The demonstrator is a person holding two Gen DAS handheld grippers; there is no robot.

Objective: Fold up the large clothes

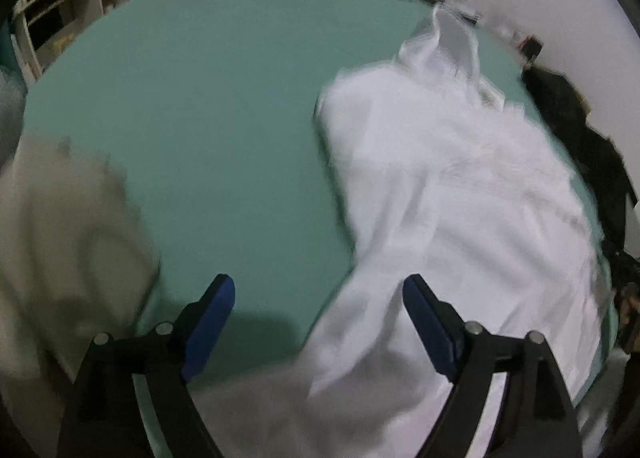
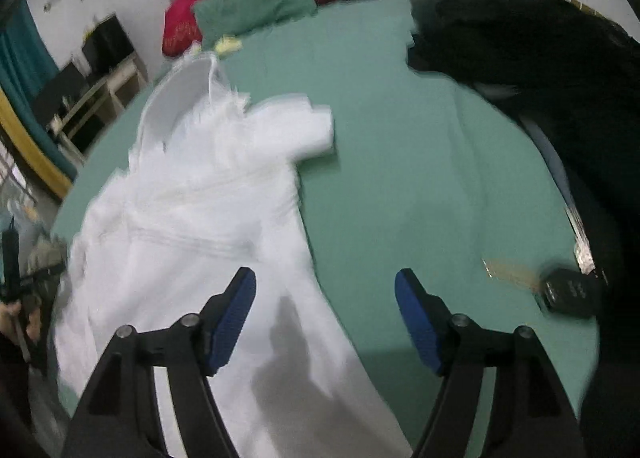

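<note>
On the green bed (image 1: 208,106), white garment (image 1: 460,198) beside beige cloth (image 1: 60,226) and black clothes (image 2: 540,50), both grippers spread, empty.

We are seeing motion blurring the white garment (image 1: 460,198), its lower hem running off frame, beige cloth (image 1: 60,238) smearing at the left edge.

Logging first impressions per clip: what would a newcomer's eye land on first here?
The big white garment sprawled across the green bedsheet dominates both views, one sleeve stretched toward the middle of the bed. A dark heap of clothes fills the bed's right side in the right wrist view. Both grippers, left gripper and right gripper, hang above with jaws open, holding nothing.
</note>
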